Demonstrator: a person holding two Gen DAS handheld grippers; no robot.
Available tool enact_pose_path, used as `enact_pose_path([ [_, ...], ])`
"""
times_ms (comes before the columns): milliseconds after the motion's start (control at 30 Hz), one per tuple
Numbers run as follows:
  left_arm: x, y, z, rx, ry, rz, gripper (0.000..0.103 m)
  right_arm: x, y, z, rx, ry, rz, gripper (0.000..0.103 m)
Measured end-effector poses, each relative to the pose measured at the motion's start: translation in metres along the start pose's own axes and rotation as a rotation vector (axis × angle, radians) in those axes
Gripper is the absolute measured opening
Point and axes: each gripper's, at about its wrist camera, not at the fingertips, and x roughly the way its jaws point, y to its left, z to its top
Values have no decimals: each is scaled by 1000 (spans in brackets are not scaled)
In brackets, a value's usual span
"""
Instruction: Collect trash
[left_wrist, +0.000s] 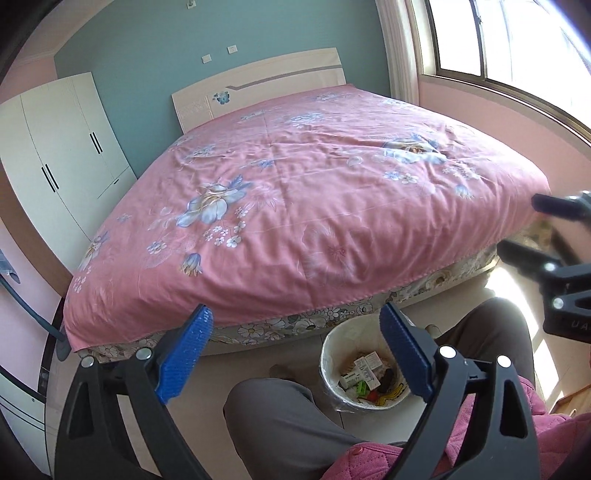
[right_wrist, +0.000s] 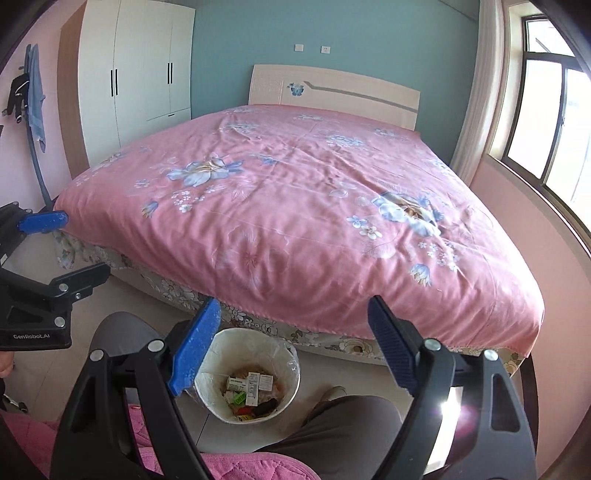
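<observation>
The left gripper (left_wrist: 295, 350) hung with its blue ribbed pads (left_wrist: 186, 354) spread wide and nothing between them, over the foot of a bed under a pink quilt printed with blue flowers (left_wrist: 303, 199). Below, on the pale tiled floor (left_wrist: 436, 310), stood a round white wastebasket with a clear liner (left_wrist: 332, 365) — small cartons, green and red scraps inside — between the person's grey-trousered knees (left_wrist: 280, 417). The right gripper (left_wrist: 524, 229), black, entered at the right edge, jaws apart. A white wardrobe (left_wrist: 55, 155) stood left.

Labels on bin (right_wrist: 291, 373) trash (right_wrist: 251, 384) too small to read
</observation>
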Motion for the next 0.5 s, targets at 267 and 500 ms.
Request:
enact_pose_path([
  [267, -18, 2, -4, -62, -38, 36, 95, -29, 8, -16, 22, -63, -45, 81],
  [500, -14, 7, -6, -104, -10, 38, 95, -29, 14, -16, 9, -52, -40, 81],
])
